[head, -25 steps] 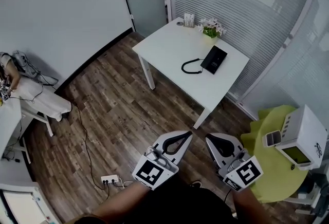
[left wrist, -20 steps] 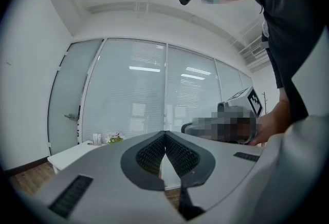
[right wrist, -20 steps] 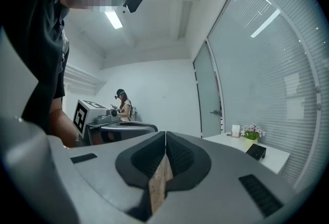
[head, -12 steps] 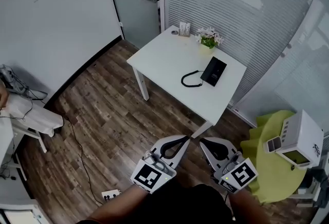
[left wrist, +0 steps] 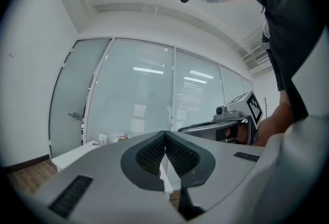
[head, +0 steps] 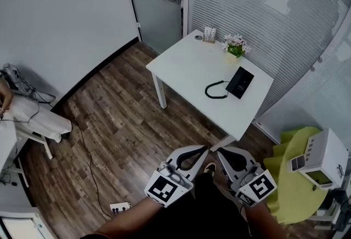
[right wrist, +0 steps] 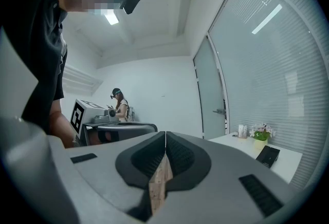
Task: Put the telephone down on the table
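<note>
On the white table [head: 181,62]: black telephone [head: 241,83] lies flat, coiled cord [head: 216,90] beside it.
Grippers: left gripper [head: 204,148] and right gripper [head: 222,151] closed, empty, well short of it.
Handling: probably light, rigid, slick plastic; pinch its narrow sides; the cord may drag.

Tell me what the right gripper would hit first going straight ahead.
Nothing close: the right gripper aims left of the table, so probably the far wall, though depth is unclear.
</note>
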{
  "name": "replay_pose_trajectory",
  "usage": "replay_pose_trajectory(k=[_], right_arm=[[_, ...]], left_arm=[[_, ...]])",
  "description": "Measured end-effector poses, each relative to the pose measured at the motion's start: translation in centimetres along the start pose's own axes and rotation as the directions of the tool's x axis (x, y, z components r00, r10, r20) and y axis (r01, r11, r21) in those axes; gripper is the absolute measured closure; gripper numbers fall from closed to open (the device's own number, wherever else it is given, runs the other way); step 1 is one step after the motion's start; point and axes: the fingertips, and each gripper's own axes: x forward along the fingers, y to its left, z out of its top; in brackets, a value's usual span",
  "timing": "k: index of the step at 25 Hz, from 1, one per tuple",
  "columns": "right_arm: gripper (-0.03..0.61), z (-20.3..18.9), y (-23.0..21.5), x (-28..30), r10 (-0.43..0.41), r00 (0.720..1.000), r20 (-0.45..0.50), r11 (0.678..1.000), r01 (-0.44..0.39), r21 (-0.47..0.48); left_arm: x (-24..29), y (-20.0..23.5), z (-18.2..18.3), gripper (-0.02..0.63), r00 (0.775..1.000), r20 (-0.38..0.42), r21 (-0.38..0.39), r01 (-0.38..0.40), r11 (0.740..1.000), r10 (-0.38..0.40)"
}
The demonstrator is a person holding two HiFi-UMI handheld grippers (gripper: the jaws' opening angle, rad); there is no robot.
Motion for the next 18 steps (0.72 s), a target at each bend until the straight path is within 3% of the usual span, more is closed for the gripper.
replay_pose_trajectory(k=[11, 18], right_arm=[[0.555, 0.5, -6.2, 5.3, 0.023, 1.000, 0.012, 0.999, -0.023, -0.026], [0.555, 0.8, -11.8, 7.8, 0.028, 1.000, 0.005, 0.999, -0.028, -0.029]], left_arm=[[3.1, 6.1, -0.1, 0.604, 0.997, -0.024, 0.010, -0.077, 0.997, 0.078], [8.6, 9.4, 0.0, 0.604, 0.997, -0.048, 0.024, -0.066, 0.997, 0.068]])
